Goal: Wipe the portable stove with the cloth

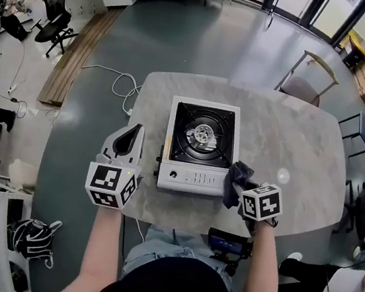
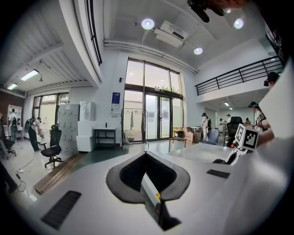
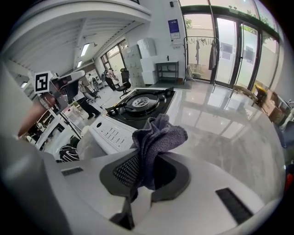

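Just right of the stove's [image 1: 199, 144] near right corner, the right gripper [image 3: 146, 176] has its fingers grasping the bunched cloth [image 1: 236, 179], so the stove top lies left and farther on the surface [image 1: 296, 143], while the left gripper [image 1: 132, 135], fingers clenched on nothing, waits beside the stove's left.

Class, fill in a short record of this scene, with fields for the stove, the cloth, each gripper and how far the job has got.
stove: portable stove, one burner, in the middle of the table
cloth: grey cloth, bunched, at the stove's front right corner
right gripper: shut on the grey cloth
left gripper: jaws together, empty, left of the stove
progress: cloth not on the burner top
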A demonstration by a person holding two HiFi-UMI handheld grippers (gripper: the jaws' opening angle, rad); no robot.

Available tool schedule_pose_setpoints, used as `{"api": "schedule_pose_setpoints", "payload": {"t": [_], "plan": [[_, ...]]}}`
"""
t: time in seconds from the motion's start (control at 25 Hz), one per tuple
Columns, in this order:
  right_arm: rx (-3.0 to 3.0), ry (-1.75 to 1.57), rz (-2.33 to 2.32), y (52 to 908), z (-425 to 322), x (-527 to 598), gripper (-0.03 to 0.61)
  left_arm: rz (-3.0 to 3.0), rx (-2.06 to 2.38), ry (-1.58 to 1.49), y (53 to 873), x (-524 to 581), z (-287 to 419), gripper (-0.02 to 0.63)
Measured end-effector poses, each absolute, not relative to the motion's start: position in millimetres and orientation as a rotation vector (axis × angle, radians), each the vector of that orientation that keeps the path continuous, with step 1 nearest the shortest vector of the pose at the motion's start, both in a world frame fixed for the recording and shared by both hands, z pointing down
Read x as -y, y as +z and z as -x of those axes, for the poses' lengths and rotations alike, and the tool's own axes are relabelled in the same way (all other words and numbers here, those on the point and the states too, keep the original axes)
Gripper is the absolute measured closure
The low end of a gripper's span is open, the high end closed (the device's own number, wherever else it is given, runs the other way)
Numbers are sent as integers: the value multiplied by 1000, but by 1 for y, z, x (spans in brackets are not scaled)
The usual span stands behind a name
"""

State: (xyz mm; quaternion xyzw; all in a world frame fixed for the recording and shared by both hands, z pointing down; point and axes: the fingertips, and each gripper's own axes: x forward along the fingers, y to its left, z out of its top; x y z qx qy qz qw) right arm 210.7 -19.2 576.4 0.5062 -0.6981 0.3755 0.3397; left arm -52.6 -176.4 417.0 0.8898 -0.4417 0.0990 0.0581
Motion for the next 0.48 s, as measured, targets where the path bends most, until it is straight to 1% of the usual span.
{"api": "schedule_pose_setpoints", "payload": {"t": [0.24, 0.48], "plan": [[1691, 897, -1364, 571, -252, 17, 515, -2702, 1342, 297, 414, 182, 51, 603], [1872, 862, -1424, 536, -253, 39, 515, -2699, 1362, 303, 408, 185, 53, 601]]}}
